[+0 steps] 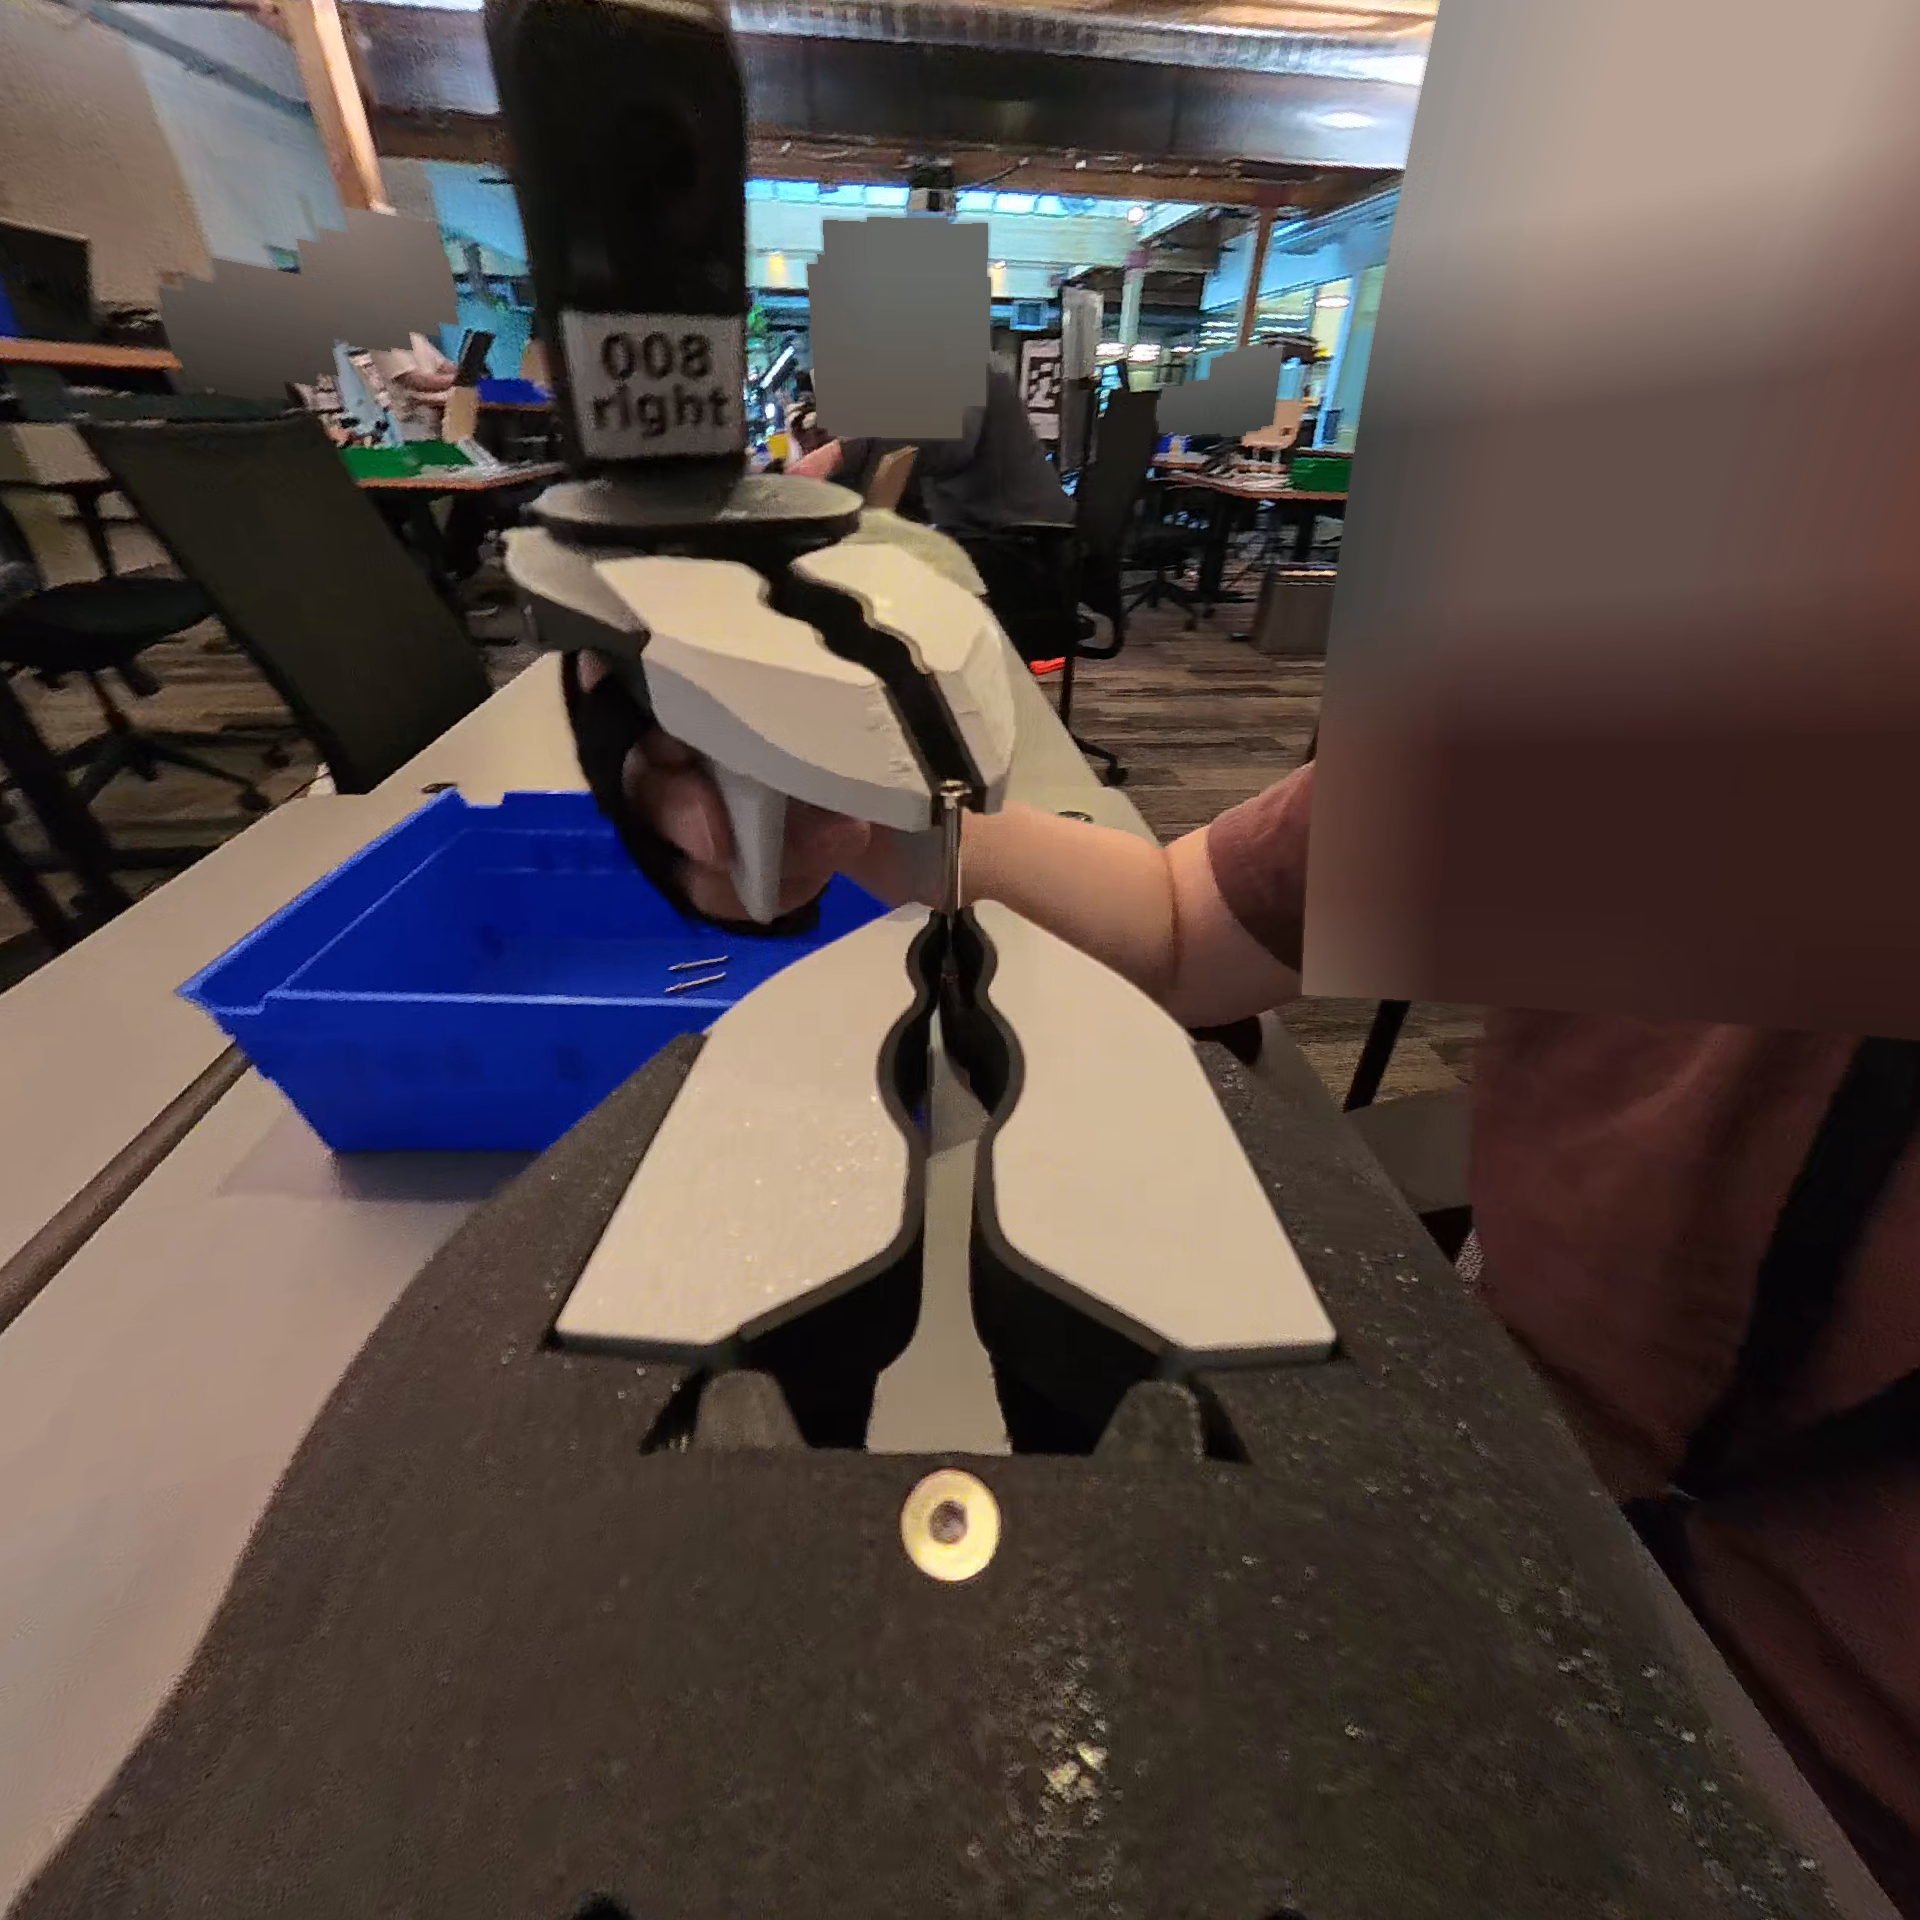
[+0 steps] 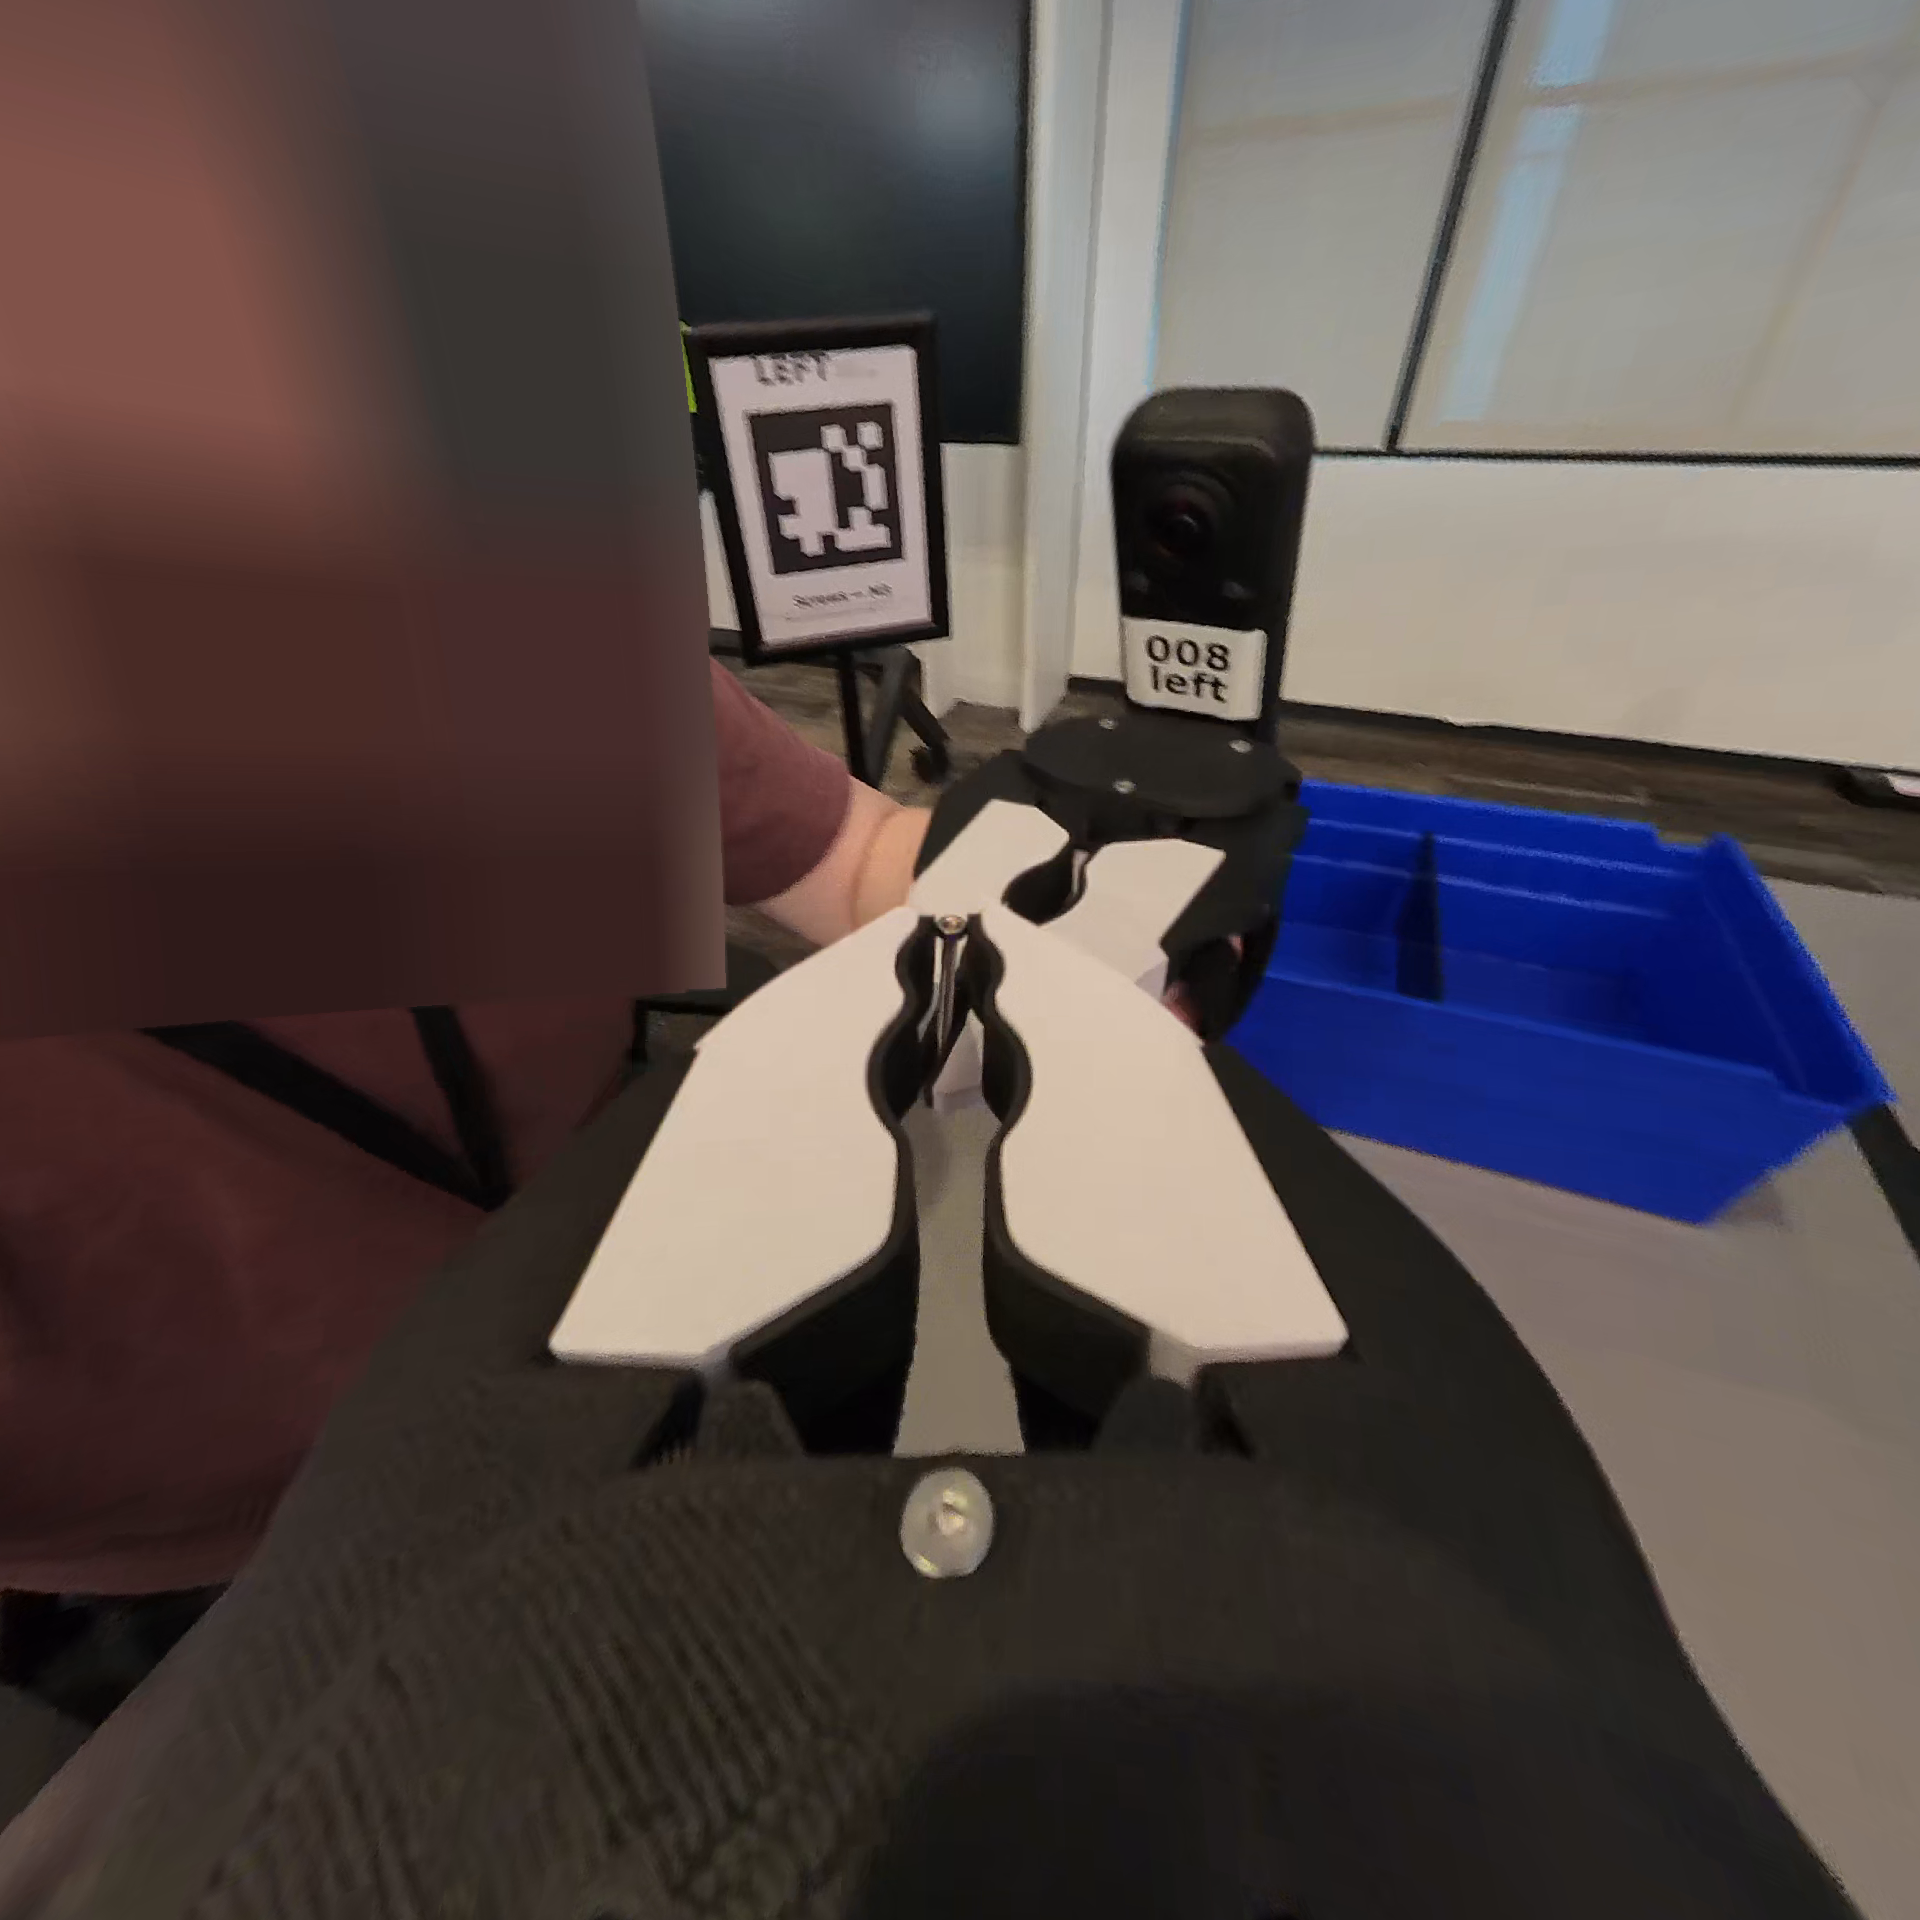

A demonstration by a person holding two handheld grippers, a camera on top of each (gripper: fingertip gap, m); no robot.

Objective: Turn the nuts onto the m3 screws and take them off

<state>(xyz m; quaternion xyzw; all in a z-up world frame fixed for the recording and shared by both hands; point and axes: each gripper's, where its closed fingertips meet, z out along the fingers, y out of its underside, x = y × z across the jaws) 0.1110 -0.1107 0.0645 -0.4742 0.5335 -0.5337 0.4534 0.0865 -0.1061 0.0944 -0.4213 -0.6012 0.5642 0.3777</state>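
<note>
My right gripper (image 2: 951,927) is shut on the head of a thin m3 screw (image 2: 943,997), and the shaft hangs down between its fingers. In the left wrist view the right gripper (image 1: 954,798) holds the screw (image 1: 950,857) upright above my left gripper (image 1: 948,927). The left gripper's tips are closed around the screw's lower end, on a small dark nut (image 1: 951,961) that barely shows. In the right wrist view the left gripper's white fingers (image 2: 1153,883) lie under and beyond my right fingertips, with their tips hidden.
A blue bin (image 1: 468,1039) stands on the grey table (image 1: 125,1403) and holds two loose screws (image 1: 696,971). The bin (image 2: 1558,1049) has a divider (image 2: 1418,925). A person's forearm (image 1: 1091,894) reaches in from the right. A marker sign on a stand (image 2: 826,488) and office chairs (image 1: 291,582) stand beyond. Both grippers' tips are close together, under 4 cm apart.
</note>
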